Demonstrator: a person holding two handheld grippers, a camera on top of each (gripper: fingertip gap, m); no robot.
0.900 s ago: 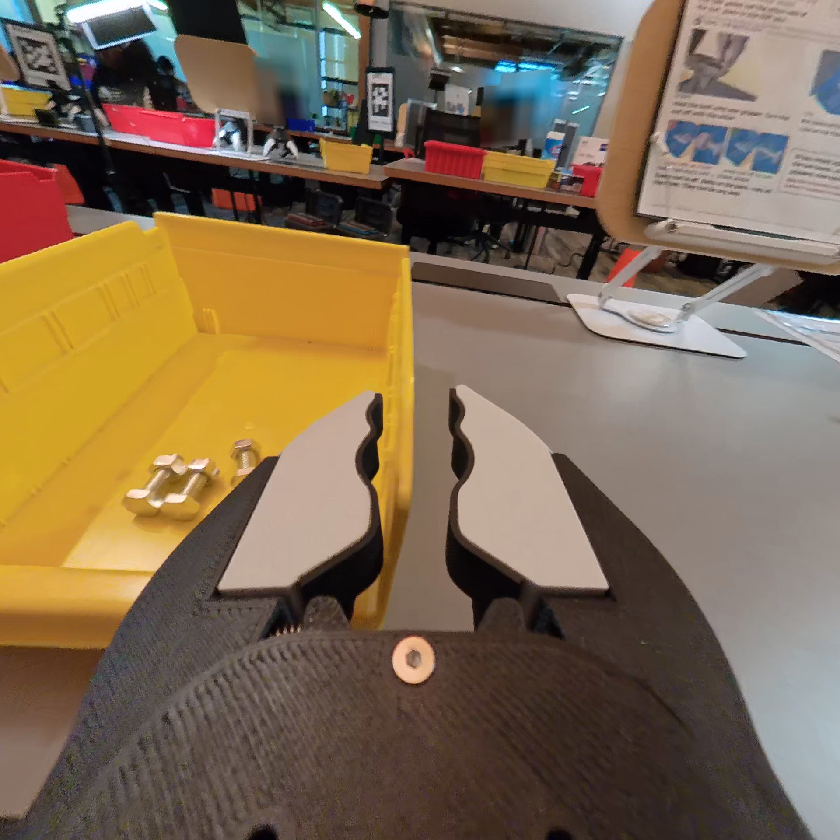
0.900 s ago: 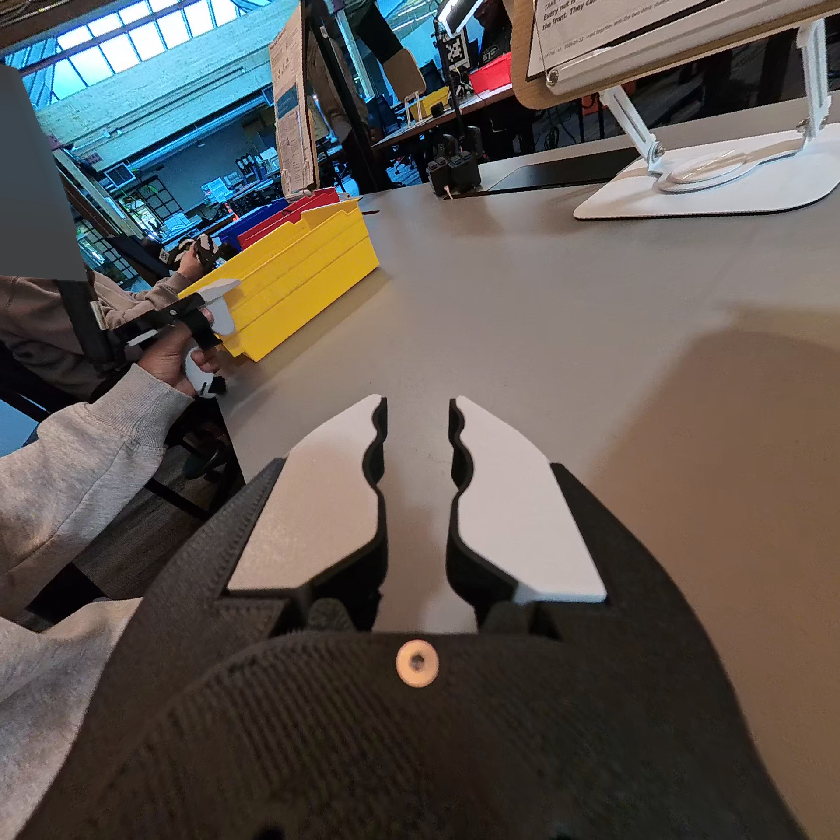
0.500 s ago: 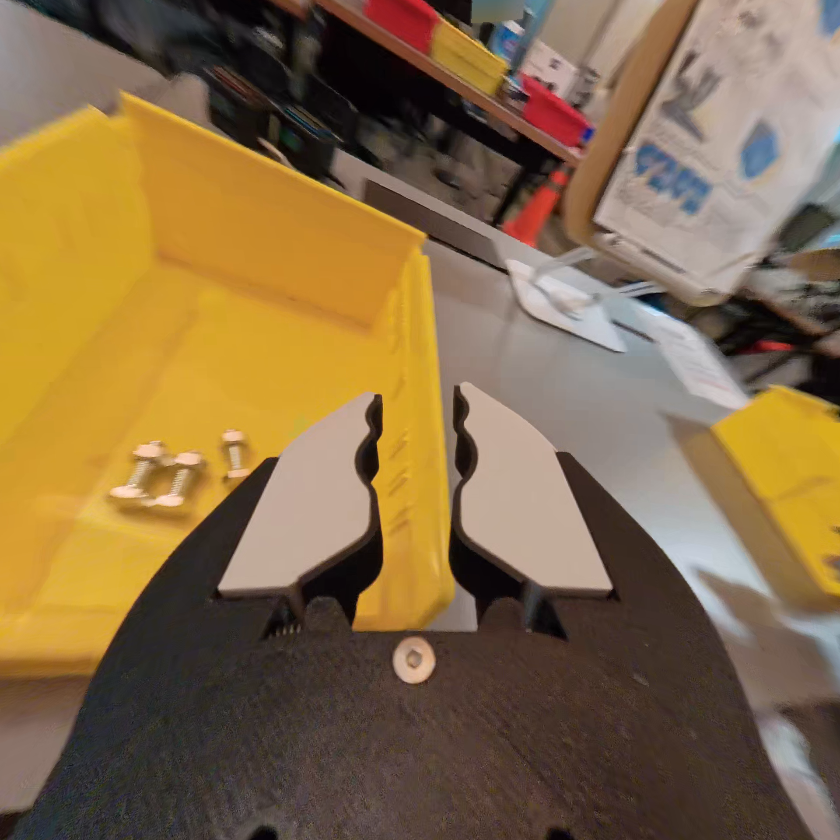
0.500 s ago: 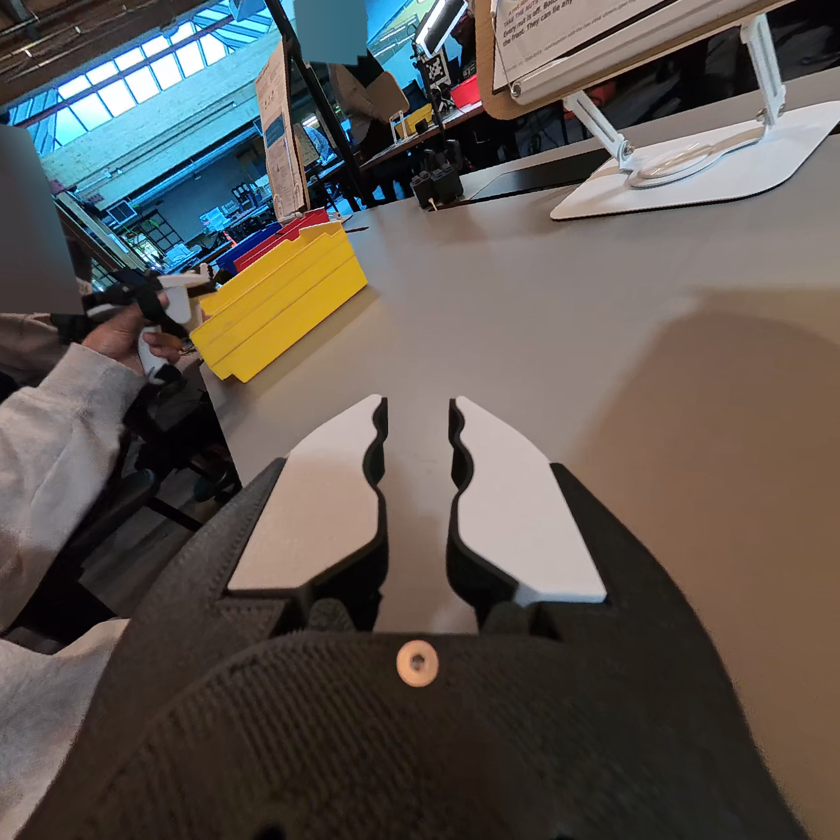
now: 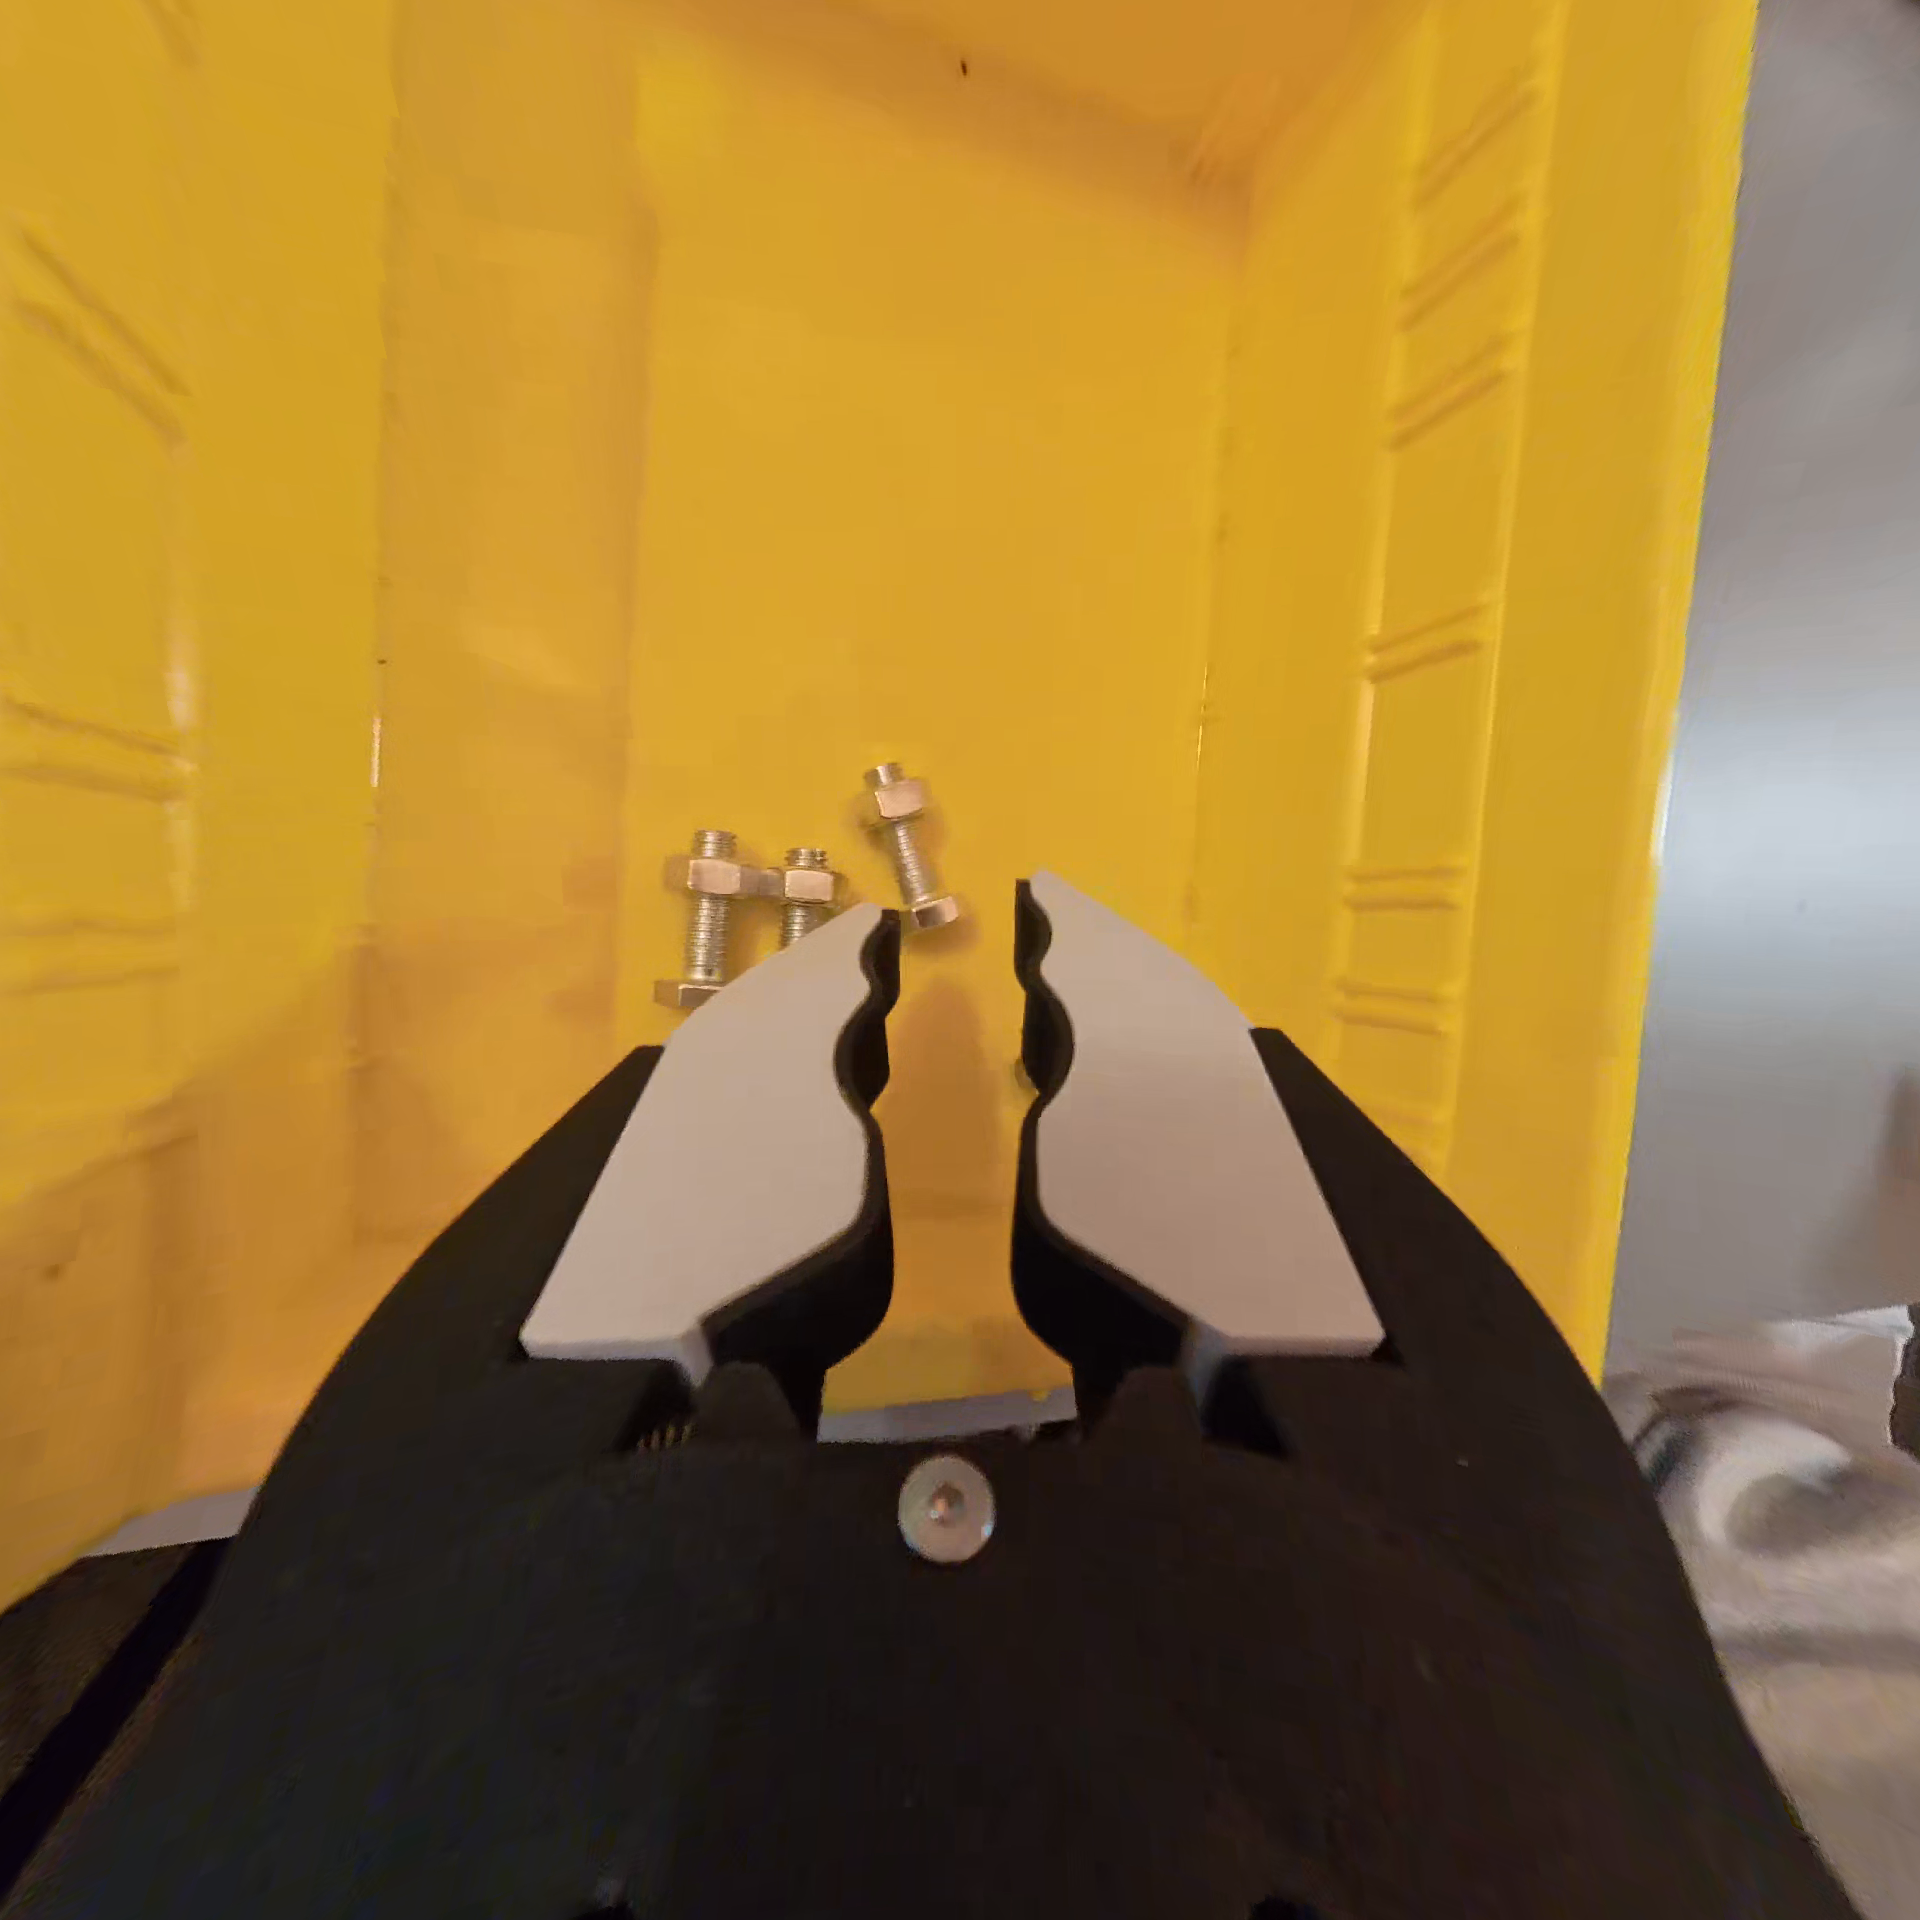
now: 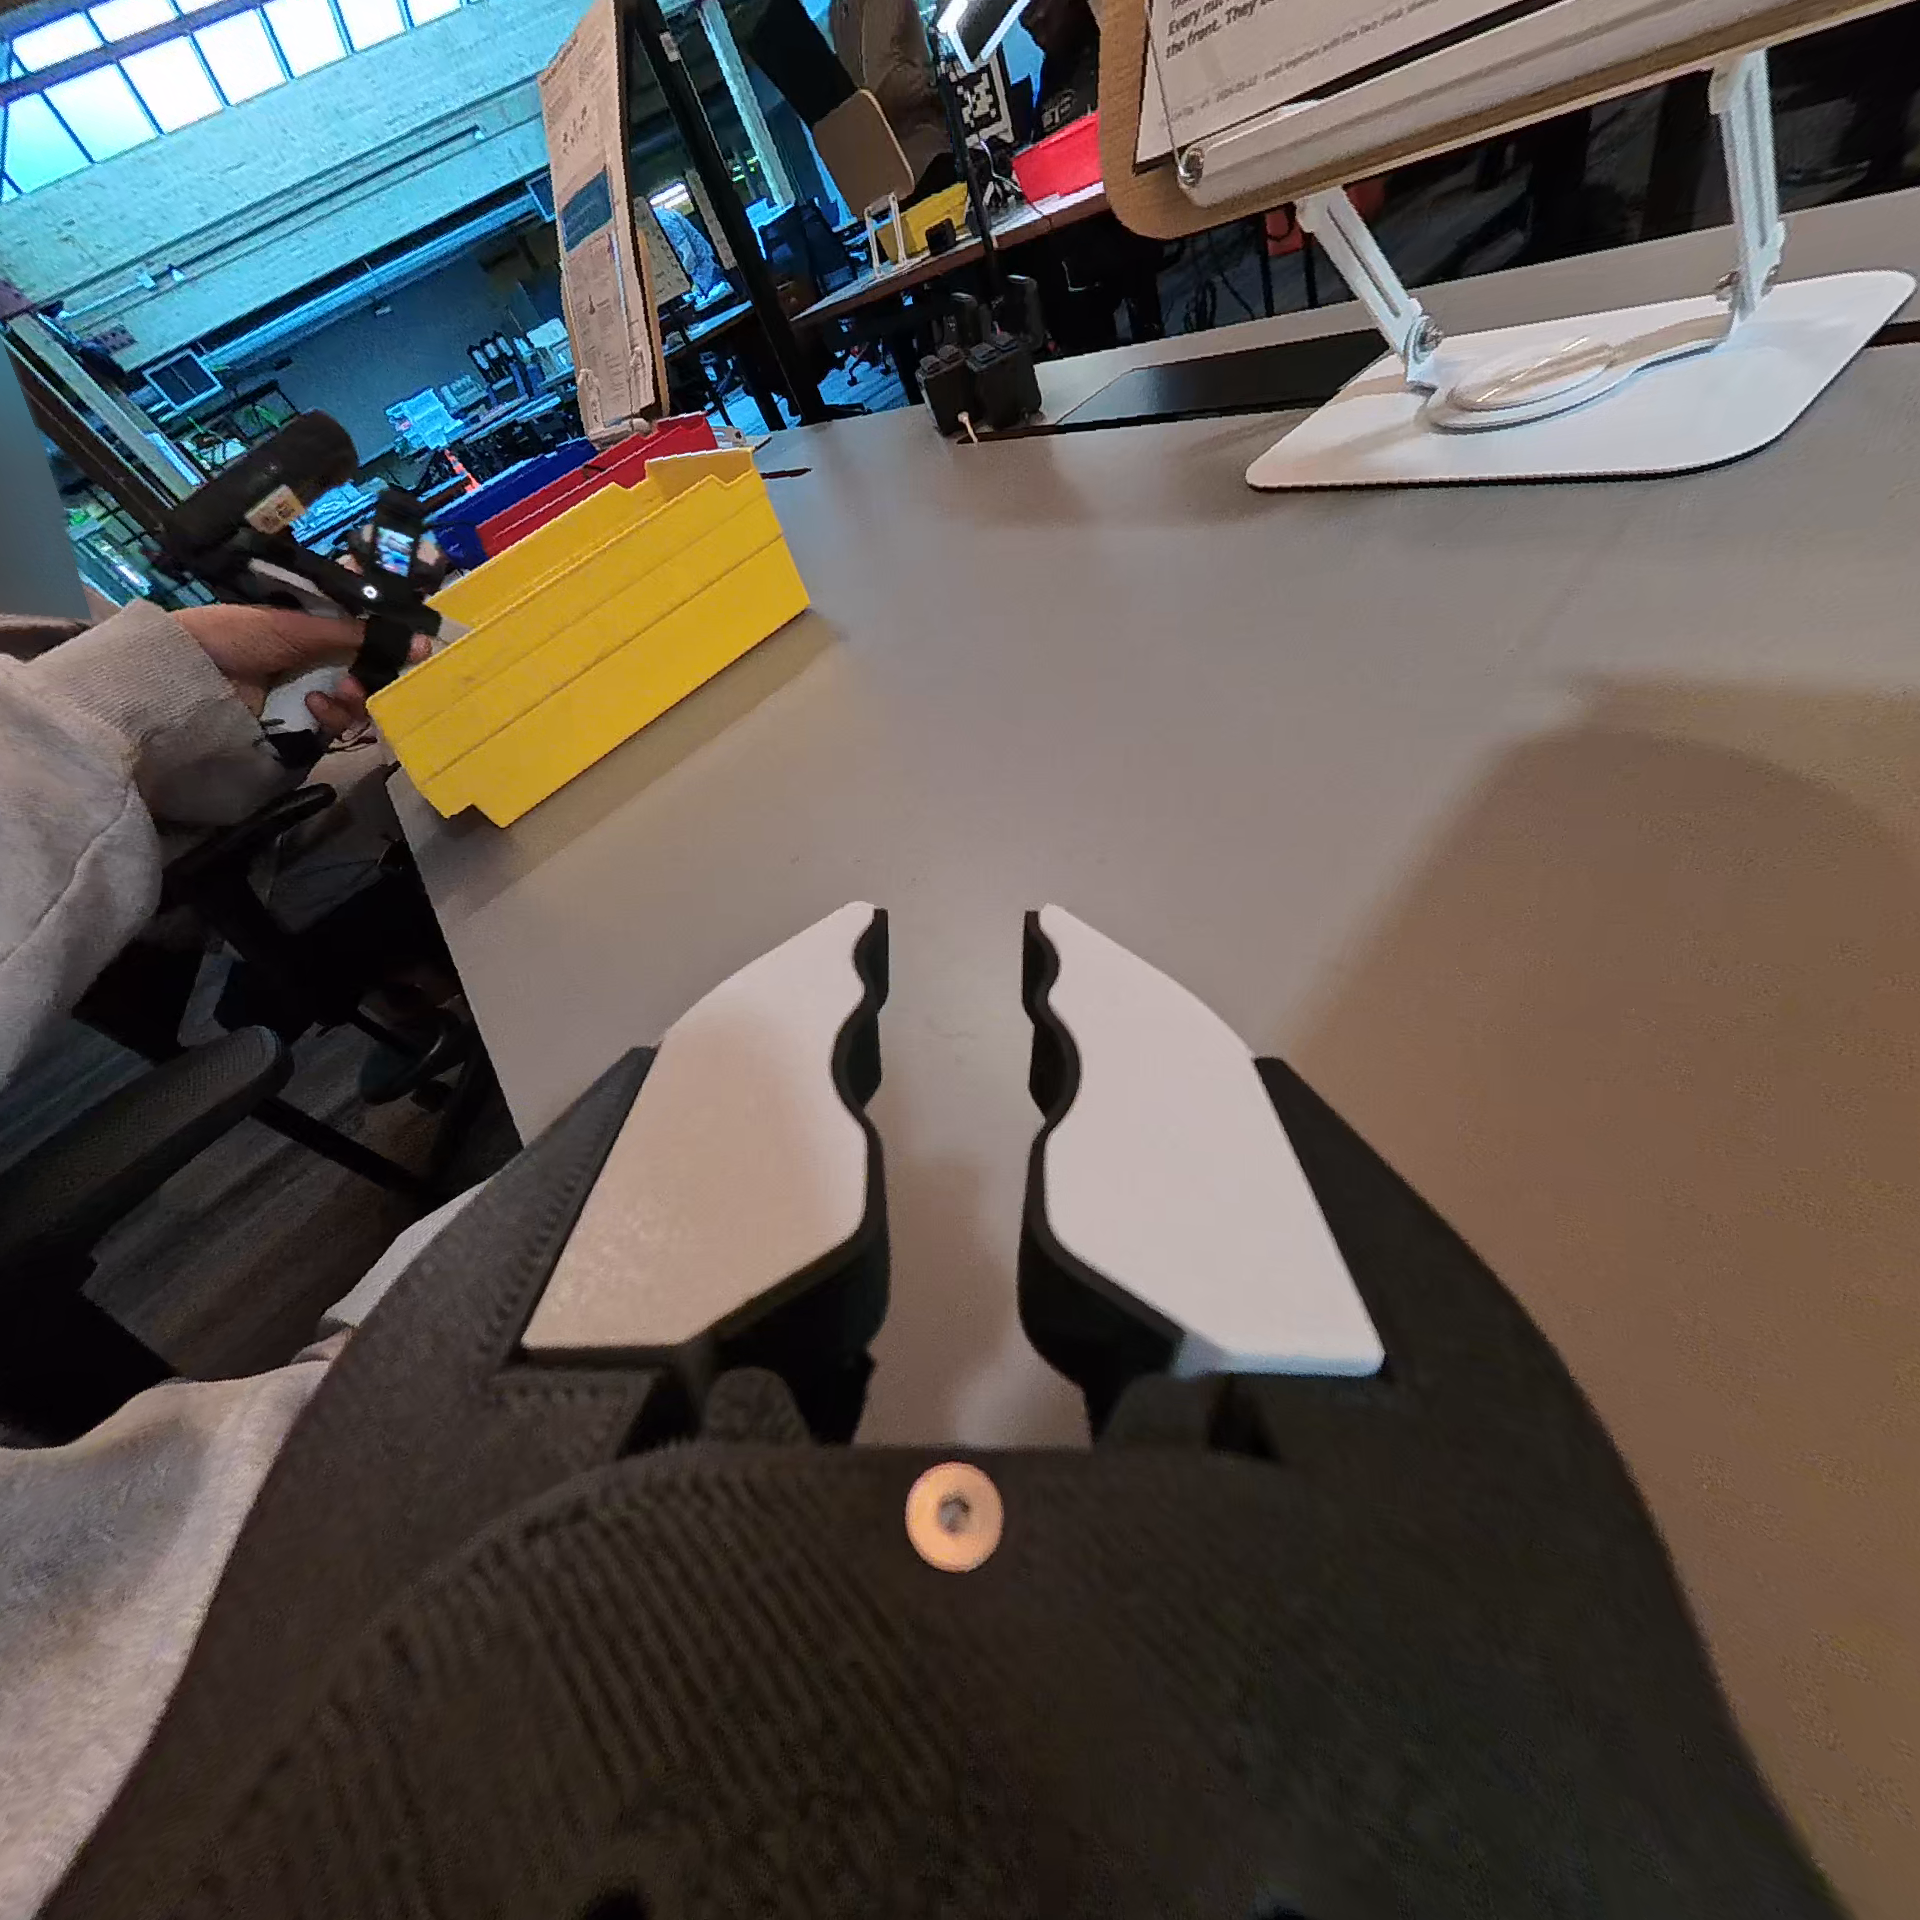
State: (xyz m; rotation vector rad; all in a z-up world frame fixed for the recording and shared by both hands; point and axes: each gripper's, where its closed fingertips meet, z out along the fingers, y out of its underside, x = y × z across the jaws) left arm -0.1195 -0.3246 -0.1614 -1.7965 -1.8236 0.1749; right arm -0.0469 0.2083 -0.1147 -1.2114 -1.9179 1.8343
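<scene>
My left gripper (image 5: 954, 902) is open and empty, pointing down into a yellow bin (image 5: 935, 436). Three silver bolts with nuts lie on the bin floor just beyond the fingertips. The nearest bolt (image 5: 912, 850) lies just ahead of the left fingertip. Two more bolts (image 5: 712, 914) lie side by side to its left, partly hidden by the left finger (image 5: 748, 1122). My right gripper (image 6: 956, 920) is open and empty, low over the grey table (image 6: 1247, 727). In the right wrist view the same yellow bin (image 6: 592, 644) stands at the table's left edge, with the other gripper (image 6: 312, 561) held by a hand over its near end.
A white stand (image 6: 1579, 384) holding a cardboard-backed sheet stands at the far right of the table. Red and blue bins (image 6: 582, 483) sit behind the yellow one. A black block of small devices (image 6: 982, 379) sits at the back. A grey sleeve (image 6: 94, 748) is at the left. My right fingertips sit around 55 centimetres from my left ones. The nearest bolt (image 5: 912, 850) is closer to my left gripper, around 4 centimetres from its tips; the right tips are 55 centimetres off.
My left gripper has swung left and tipped down into the yellow bin, and the bolts now lie just ahead of its fingertips. The right gripper has stayed low over the table with little movement.
</scene>
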